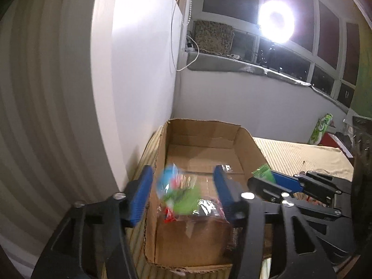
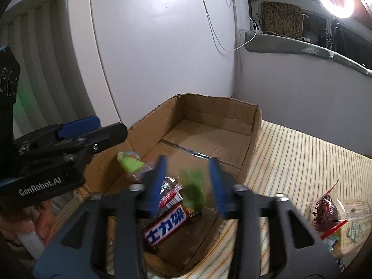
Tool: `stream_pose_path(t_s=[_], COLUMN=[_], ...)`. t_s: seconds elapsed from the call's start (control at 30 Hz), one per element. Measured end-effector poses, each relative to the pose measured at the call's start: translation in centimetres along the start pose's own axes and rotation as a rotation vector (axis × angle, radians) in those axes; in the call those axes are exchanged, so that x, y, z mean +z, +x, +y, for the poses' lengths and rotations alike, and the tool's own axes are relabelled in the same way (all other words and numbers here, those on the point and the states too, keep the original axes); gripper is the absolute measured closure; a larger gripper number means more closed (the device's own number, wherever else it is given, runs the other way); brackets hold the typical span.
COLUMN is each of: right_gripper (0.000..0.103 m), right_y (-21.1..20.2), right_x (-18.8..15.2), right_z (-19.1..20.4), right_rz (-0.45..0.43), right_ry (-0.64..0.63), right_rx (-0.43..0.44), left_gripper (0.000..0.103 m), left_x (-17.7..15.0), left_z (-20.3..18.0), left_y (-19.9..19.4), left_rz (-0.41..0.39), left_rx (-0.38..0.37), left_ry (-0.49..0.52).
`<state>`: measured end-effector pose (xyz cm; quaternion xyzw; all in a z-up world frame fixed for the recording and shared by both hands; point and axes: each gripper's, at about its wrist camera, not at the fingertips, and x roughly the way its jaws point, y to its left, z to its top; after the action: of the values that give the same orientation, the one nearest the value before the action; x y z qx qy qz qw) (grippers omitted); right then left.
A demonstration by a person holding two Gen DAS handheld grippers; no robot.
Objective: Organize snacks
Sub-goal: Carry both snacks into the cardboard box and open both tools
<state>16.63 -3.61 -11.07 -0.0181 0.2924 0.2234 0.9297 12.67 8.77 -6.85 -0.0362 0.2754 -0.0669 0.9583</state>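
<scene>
An open cardboard box point(image 1: 202, 139) point(image 2: 218, 116) stands on a striped cloth against the white wall. My left gripper point(image 1: 183, 193) is open above the box's near end; a blurred clear packet with blue, green and red point(image 1: 179, 190) is between its fingers, seemingly loose in the air. My right gripper point(image 2: 188, 181) is open over the box, with a blurred green packet point(image 2: 193, 190) between its fingers. In the box lie a Snickers bar point(image 2: 167, 227), a small red-and-clear packet point(image 2: 169, 190) and the green-and-clear packet point(image 2: 132, 165). The right gripper also shows in the left wrist view point(image 1: 267, 179).
The striped cloth point(image 2: 290, 158) spreads to the right of the box. More snack bags point(image 2: 330, 214) lie at its right edge. A green package point(image 1: 322, 127) stands at the far right. A ring light point(image 1: 276, 22) glares from the window sill.
</scene>
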Motion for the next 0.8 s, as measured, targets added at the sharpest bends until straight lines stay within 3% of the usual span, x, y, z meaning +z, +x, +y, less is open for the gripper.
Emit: stream_pose_path(t_s=[0.43,0.8], right_gripper=[0.051,0.048], right_y=[-2.3,-6.0], right_x=[0.0,-0.8], right_z=[2.1,5.3], right_rz=[-0.024,-0.054], right_ry=[-0.033,-0.060], right_rx=[-0.019,-0.017], left_gripper=[0.037,0.030], left_x=[0.4,0.0], left_z=[0.9,1.5], left_y=[-1.4,-5.8], left_rz=[-0.030,-0.085], left_rx=[0.037,0.071], left_ry=[-0.018,-0.018])
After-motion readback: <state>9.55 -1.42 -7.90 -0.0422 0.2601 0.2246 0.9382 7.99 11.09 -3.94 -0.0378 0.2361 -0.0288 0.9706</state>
